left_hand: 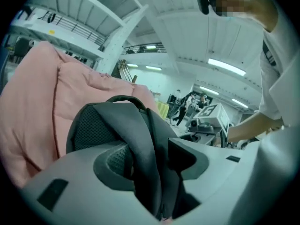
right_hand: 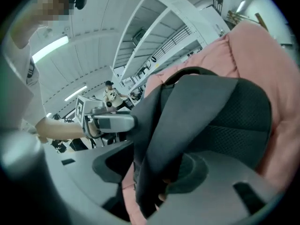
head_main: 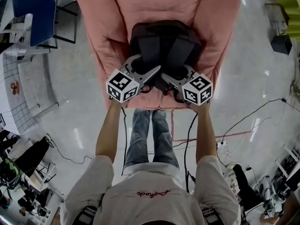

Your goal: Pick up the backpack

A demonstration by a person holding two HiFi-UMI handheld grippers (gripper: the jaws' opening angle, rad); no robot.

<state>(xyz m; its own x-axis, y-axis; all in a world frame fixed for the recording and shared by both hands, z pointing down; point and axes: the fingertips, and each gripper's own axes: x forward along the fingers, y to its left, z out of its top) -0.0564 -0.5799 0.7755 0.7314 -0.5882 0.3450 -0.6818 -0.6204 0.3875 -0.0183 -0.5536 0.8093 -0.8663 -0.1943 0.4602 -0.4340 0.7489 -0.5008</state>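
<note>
A black backpack point(head_main: 164, 43) stands against the back of a pink armchair point(head_main: 112, 13), its two shoulder straps facing me. My left gripper point(head_main: 147, 64) reaches the left strap and my right gripper point(head_main: 174, 74) the right strap, low on the pack. In the left gripper view the grey strap point(left_hand: 145, 144) fills the gap of the left gripper point(left_hand: 154, 172) and the jaws pinch it. In the right gripper view the other strap point(right_hand: 173, 130) runs down through the right gripper point(right_hand: 150, 172), pressed between its jaws. The mesh back panel point(right_hand: 234, 121) rises behind.
The armchair's cushions point(left_hand: 42, 102) wrap the pack on both sides. A blue chair point(head_main: 35, 11) stands at the far left, a dark box point(head_main: 281, 43) at the far right. Cables point(head_main: 243, 121) trail over the floor. The person's legs point(head_main: 145, 135) stand just before the seat edge.
</note>
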